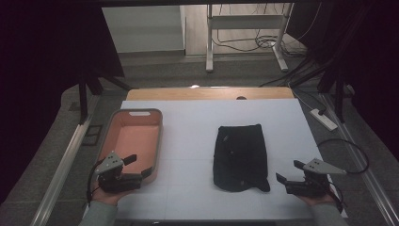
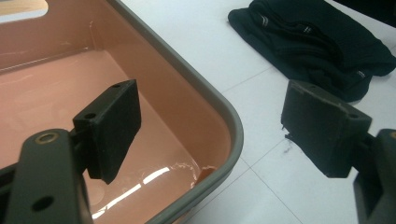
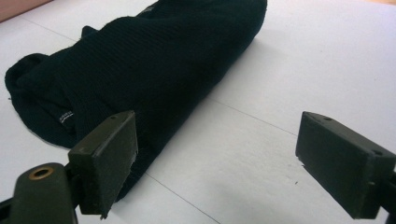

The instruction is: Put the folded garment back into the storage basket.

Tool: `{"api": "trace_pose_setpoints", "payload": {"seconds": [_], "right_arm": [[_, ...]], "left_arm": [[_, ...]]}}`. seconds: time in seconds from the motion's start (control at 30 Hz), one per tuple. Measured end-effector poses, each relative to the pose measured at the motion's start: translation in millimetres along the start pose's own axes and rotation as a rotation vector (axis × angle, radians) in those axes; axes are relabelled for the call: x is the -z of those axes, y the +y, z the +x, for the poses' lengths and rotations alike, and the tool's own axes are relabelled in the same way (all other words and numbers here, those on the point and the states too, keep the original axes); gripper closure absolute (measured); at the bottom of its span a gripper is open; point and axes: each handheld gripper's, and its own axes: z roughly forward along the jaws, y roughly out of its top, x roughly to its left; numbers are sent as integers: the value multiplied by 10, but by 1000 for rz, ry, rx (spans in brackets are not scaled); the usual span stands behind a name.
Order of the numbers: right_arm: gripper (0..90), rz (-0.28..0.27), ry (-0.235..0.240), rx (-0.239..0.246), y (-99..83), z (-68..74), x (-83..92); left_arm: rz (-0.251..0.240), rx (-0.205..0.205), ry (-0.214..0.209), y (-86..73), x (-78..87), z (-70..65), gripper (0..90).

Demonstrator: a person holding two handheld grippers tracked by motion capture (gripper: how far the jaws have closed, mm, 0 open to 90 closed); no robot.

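A dim room with cables trailing over the floor behind; under my camera, a white desk (image 1: 188, 117) carries two things. A folded black knit garment (image 1: 239, 157) lies flat near the middle of it, and a pink bin (image 1: 134, 141) with a grey rim stands empty well to its left.

I hold the left gripper (image 1: 133, 165) over the bin's near right corner, its jaws spread wide with nothing between them; in the left gripper view the rim passes beneath the gap. The right gripper (image 1: 288, 172) hovers just beside the garment's near right corner, jaws likewise wide apart and empty, and in the right gripper view the left jaw stands in front of the folded edge; whether it touches the cloth I cannot tell.

I judge the garment light, soft and limp: it will sag and may unfold if lifted by one layer. A small label shows on its near edge. The best hold, to my eye, is a pinch through the thick folded stack at the near corners, one gripper each side, so that the layers travel together. Nothing fragile, nothing slippery; the knit should bite well on the pads.
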Motion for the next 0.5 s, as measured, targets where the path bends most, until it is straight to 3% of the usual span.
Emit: {"api": "trace_pose_setpoints", "payload": {"seconds": [0.5], "right_arm": [[137,23,-15,0,-10,-13,-22]], "left_arm": [[4,-4,-5,9,-4,-18,198]]}}
